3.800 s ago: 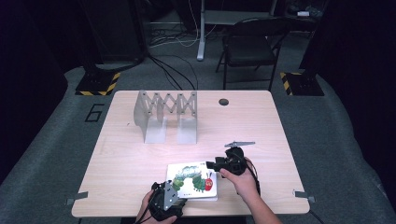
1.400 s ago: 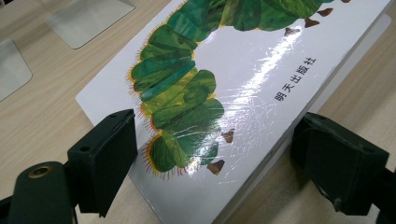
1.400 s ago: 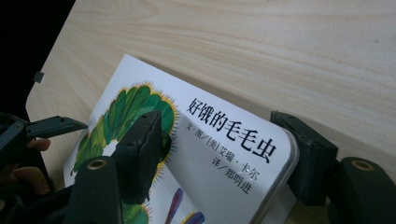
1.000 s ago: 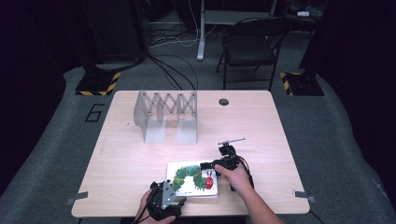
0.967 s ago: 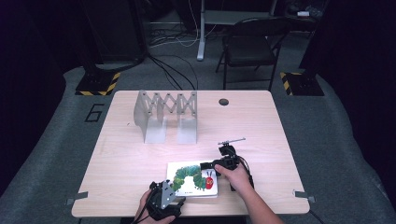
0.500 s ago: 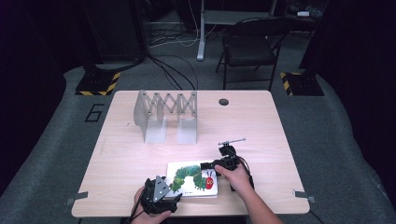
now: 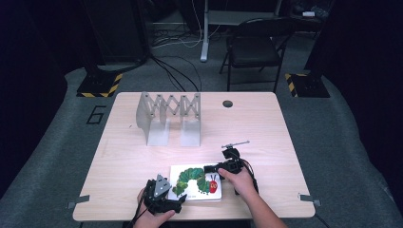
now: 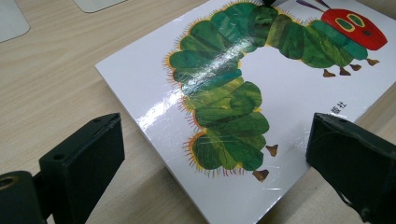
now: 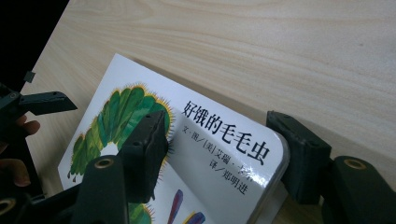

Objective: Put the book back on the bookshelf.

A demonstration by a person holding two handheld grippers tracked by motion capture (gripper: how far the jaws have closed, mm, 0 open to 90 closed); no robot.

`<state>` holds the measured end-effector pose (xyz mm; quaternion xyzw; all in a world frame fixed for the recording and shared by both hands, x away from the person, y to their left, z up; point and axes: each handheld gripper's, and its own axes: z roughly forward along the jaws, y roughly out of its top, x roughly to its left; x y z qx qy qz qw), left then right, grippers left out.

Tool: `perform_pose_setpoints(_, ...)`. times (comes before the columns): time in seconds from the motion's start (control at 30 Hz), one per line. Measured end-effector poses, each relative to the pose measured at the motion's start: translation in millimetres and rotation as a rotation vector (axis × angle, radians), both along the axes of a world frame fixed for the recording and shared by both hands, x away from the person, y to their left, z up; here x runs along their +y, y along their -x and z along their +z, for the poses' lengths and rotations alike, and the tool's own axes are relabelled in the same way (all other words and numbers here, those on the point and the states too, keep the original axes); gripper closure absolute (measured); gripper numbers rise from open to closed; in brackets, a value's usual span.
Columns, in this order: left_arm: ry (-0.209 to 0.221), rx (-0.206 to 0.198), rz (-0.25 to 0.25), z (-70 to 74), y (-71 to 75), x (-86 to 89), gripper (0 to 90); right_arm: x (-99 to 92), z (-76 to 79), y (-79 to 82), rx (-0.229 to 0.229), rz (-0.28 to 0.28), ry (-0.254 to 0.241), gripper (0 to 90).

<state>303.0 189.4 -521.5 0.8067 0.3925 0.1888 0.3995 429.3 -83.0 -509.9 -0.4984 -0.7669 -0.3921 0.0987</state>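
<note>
Right tongs (image 9: 224, 149) straddle the book's (image 9: 219, 154) corner — wooden table (image 9: 280, 56) beyond.

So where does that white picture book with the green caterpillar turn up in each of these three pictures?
High view: the white picture book with the green caterpillar lies flat at the table's near edge, between the two grippers.
Left gripper view: the book spreads across the centre and right, its corner between the black jaws.
Right gripper view: the book runs from lower centre to the left, its rounded corner between the jaws.
Shared landmark: the caterpillar's green body.
</note>
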Motion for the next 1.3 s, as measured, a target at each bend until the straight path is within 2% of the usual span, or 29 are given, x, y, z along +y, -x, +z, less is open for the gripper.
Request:
perform_pose_setpoints(0.07, -0.011, -0.01, -0.006, -0.5, -1.0, 0.9, 2.8, -0.1, 1.3, 0.8, 0.005, -0.005, -0.001, 40.0)
perform_pose_setpoints(0.13, -0.005, 0.002, -0.009, -1.0, -1.1, 2.0, 1.7, -1.6, 3.8, 1.5, -0.004, -0.003, -0.011, 42.0)
perform_pose_setpoints(0.17, 0.012, 0.008, 0.002, -2.2, -0.6, 1.3, 1.2, -2.1, 4.8, 1.8, -0.012, -0.003, -0.017, 42.6)
perform_pose_setpoints(0.2, -0.001, -0.002, -0.004, -2.4, -1.7, 2.5, 0.9, -2.6, 6.6, 2.6, -0.017, -0.004, -0.022, 43.2)
perform_pose_setpoints(0.27, 0.014, 0.011, 0.0, -3.1, -1.3, 2.6, 0.3, -3.0, 11.1, 5.7, -0.028, -0.001, -0.028, 43.2)
perform_pose_setpoints(0.37, 0.008, 0.021, -0.017, -2.6, -1.9, 4.1, 0.0, -2.6, 16.8, 9.9, -0.064, 0.01, -0.02, 43.1)
perform_pose_setpoints(0.43, 0.024, 0.018, -0.004, -4.4, -1.6, 3.5, 0.1, -2.3, 20.2, 12.7, -0.081, 0.014, -0.012, 43.1)
perform_pose_setpoints(0.47, 0.036, 0.032, -0.002, -4.6, -1.2, 3.3, 0.0, -2.1, 21.9, 13.8, -0.087, 0.016, -0.011, 43.1)
perform_pose_setpoints(0.57, 0.023, 0.024, -0.011, -4.8, -2.3, 4.4, 0.1, -2.1, 26.6, 16.4, -0.096, 0.021, -0.014, 43.2)
perform_pose_setpoints(0.7, 0.043, 0.061, -0.02, -5.4, -3.5, 5.3, 0.0, -1.3, 32.7, 19.6, -0.108, 0.023, -0.019, 43.2)
perform_pose_setpoints(0.8, 0.049, 0.065, -0.024, -6.4, -5.6, 6.0, 0.1, -1.1, 36.4, 21.7, -0.126, 0.034, -0.016, 44.5)
perform_pose_setpoints(0.9, 0.06, 0.082, -0.029, -6.8, -6.7, 6.2, 0.3, -1.1, 37.8, 22.8, -0.131, 0.037, -0.009, 46.8)
perform_pose_setpoints(0.97, 0.061, 0.098, -0.049, -6.4, -8.7, 7.5, 0.5, -2.2, 39.0, 23.6, -0.135, 0.039, -0.006, 49.1)
perform_pose_setpoints(1.03, 0.065, 0.093, -0.049, -6.7, -8.9, 7.3, 2.2, -2.9, 39.3, 23.9, -0.135, 0.038, -0.004, 49.6)
perform_pose_setpoints(1.07, 0.068, 0.106, -0.066, -5.6, -9.1, 8.4, 4.1, -2.7, 39.3, 24.2, -0.139, 0.036, -0.005, 49.6)
perform_pose_setpoints(1.17, 0.075, 0.107, -0.085, -4.5, -9.7, 9.3, 10.7, -2.3, 39.0, 24.3, -0.145, 0.036, -0.001, 49.4)
perform_pose_setpoints(1.2, 0.097, 0.114, -0.093, -3.5, -9.2, 9.0, 10.7, -2.3, 39.0, 24.3, -0.145, 0.036, -0.001, 49.4)
perform_pose_setpoints(1.23, 0.09, 0.111, -0.096, -3.2, -9.9, 9.2, 12.9, -1.6, 39.2, 24.7, -0.14, 0.031, -0.002, 49.2)
perform_pose_setpoints(1.3, 0.106, 0.127, -0.094, -3.0, -10.2, 9.3, 13.2, -1.2, 39.3, 24.7, -0.141, 0.03, 0.0, 49.2)
